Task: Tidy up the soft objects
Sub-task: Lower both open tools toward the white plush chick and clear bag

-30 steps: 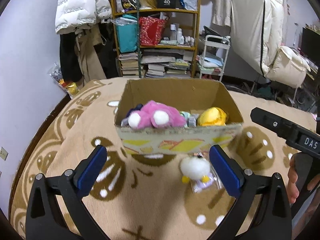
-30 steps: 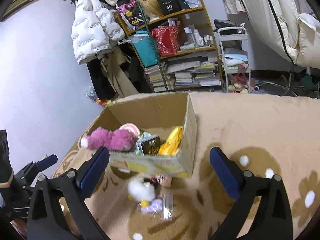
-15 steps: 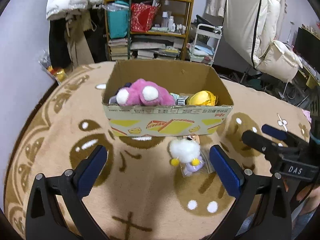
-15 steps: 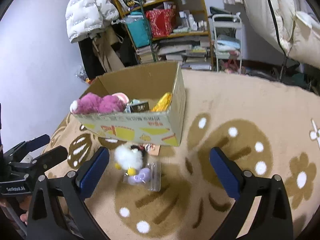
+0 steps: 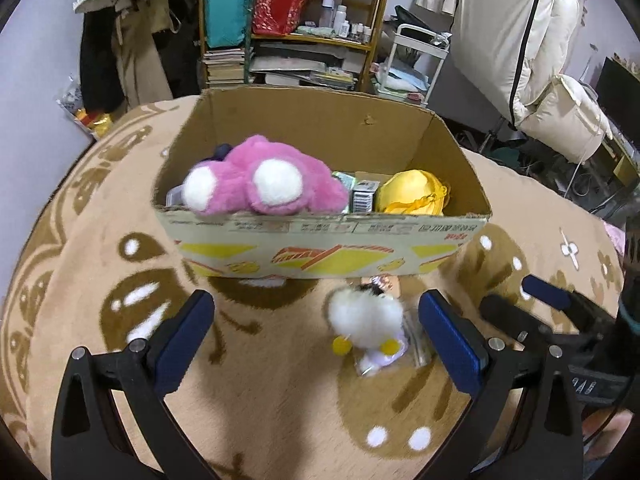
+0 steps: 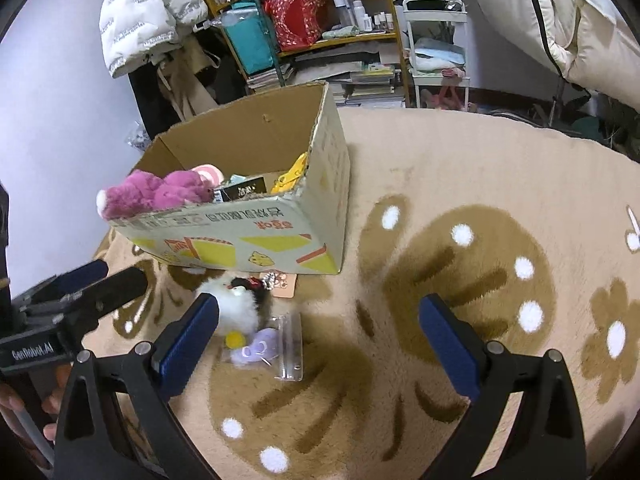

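Holding both tools low over the tan rug (image 5: 280, 380), you have nothing gripped: your left gripper (image 5: 316, 332) has its blue pads spread wide, and your right gripper (image 6: 318, 330) is spread just as wide and empty.

Your cardboard box (image 5: 320, 248) stands on the rug toward its far edge, in front of a cluttered shelf (image 5: 296, 20). Inside it, a pink plush (image 5: 264, 184) fills the left end and pokes above the near wall, a yellow soft item (image 5: 412, 196) sits at the right end, and small printed packets (image 5: 362, 196) are wedged between them.

On the rug, just beside the box's near wall, a white fluffy toy (image 5: 364, 316) with yellow feet lies outside the box. It rests against a clear plastic bag (image 6: 288, 344) holding something lilac, and a small card with trinkets (image 6: 276, 284) lies between it and the box. From the right wrist view, the toy sits close to your right gripper's left finger (image 6: 188, 336).
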